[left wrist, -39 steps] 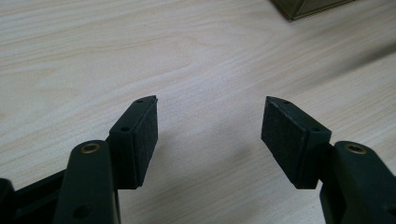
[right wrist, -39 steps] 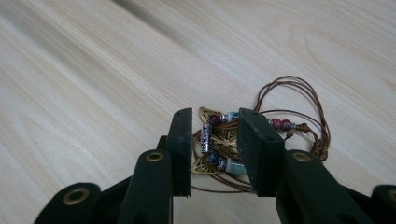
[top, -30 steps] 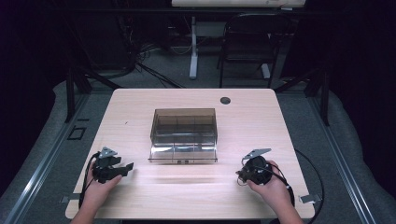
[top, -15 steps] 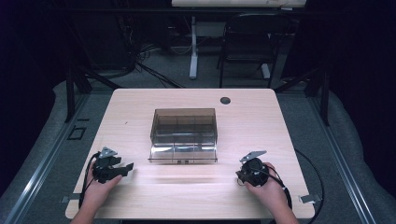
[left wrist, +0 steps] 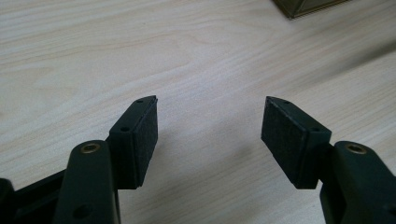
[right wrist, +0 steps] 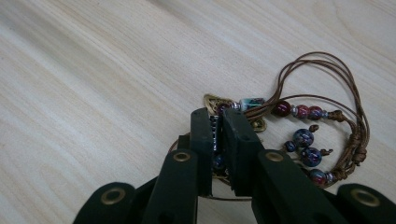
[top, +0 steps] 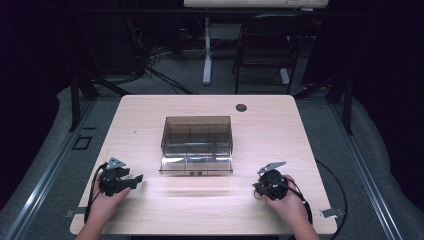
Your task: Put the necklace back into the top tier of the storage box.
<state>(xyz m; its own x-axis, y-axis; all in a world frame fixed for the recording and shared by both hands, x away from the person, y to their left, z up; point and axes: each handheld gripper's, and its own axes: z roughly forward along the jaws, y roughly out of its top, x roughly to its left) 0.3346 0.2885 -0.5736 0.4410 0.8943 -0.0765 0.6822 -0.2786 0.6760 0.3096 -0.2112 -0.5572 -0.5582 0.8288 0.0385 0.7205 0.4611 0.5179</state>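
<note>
One beaded bracelet (right wrist: 308,126) on brown cords lies on the table (top: 150,120), at the right of the right gripper view. The right gripper (right wrist: 217,122), at lower right in the high view, has just been closing and pinches a beaded part of it. One smoky plastic organizer box (top: 197,142) sits at the table's centre; its contents cannot be made out. The left gripper (left wrist: 209,123), at lower left, stands wide over bare wood.

Brown-corded bracelet (right wrist: 322,121) (blue, red beads)
</note>
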